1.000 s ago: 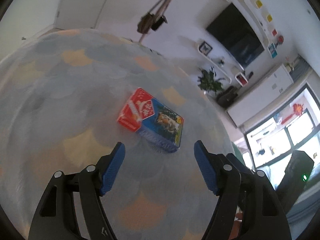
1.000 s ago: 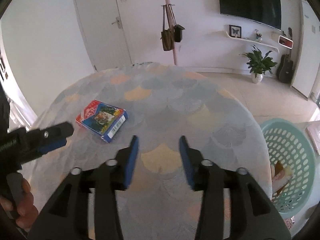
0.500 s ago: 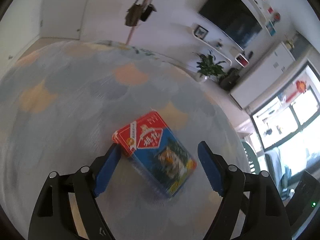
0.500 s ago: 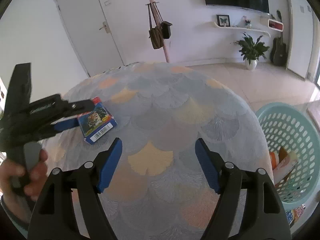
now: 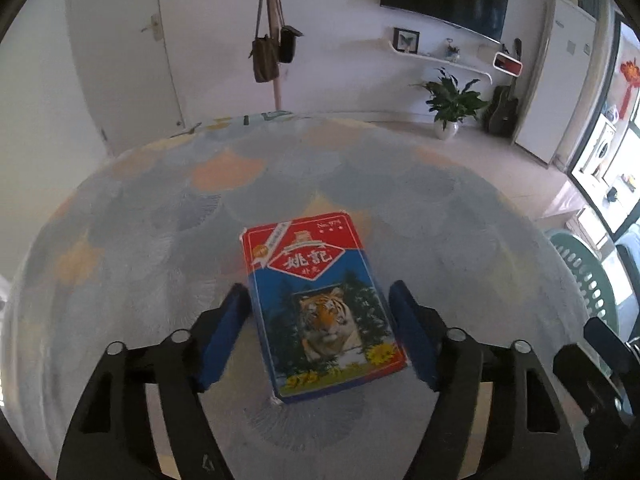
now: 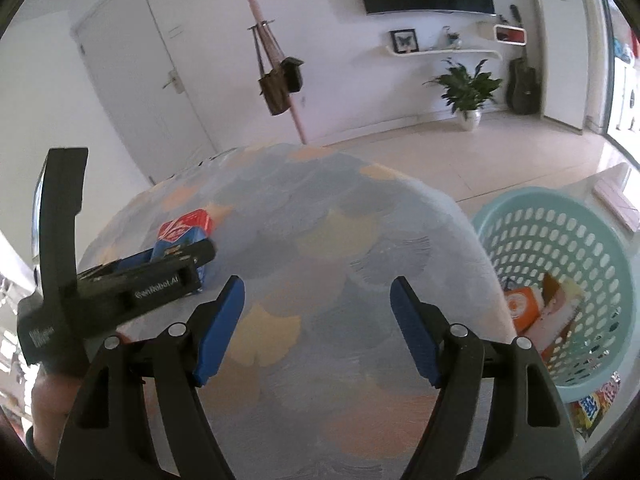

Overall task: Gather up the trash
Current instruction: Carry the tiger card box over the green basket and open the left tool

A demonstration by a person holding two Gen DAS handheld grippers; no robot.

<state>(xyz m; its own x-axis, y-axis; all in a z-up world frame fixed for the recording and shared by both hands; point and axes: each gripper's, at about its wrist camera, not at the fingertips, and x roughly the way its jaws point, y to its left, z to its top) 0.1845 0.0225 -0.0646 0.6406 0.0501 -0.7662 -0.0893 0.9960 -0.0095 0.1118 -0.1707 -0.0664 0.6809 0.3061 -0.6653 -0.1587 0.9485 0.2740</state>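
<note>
A red and blue card box with a tiger picture (image 5: 320, 300) lies flat on the round table. My left gripper (image 5: 320, 332) is open and straddles the box, one blue pad on each side, with a small gap at each pad. In the right wrist view the box (image 6: 182, 236) is partly hidden behind the left gripper (image 6: 176, 264). My right gripper (image 6: 316, 328) is open and empty above the table's middle. A teal laundry basket (image 6: 560, 216) stands on the floor to the right, with several pieces of packaging inside.
The table wears a scale-patterned cloth (image 5: 160, 220). The basket rim also shows at the right edge of the left wrist view (image 5: 580, 256). A coat stand with bags (image 6: 276, 80) and a potted plant (image 6: 466, 88) stand beyond the table.
My left gripper has moved forward over the box, which now lies between its pads. My right gripper has opened wide and swung a little toward the basket.
</note>
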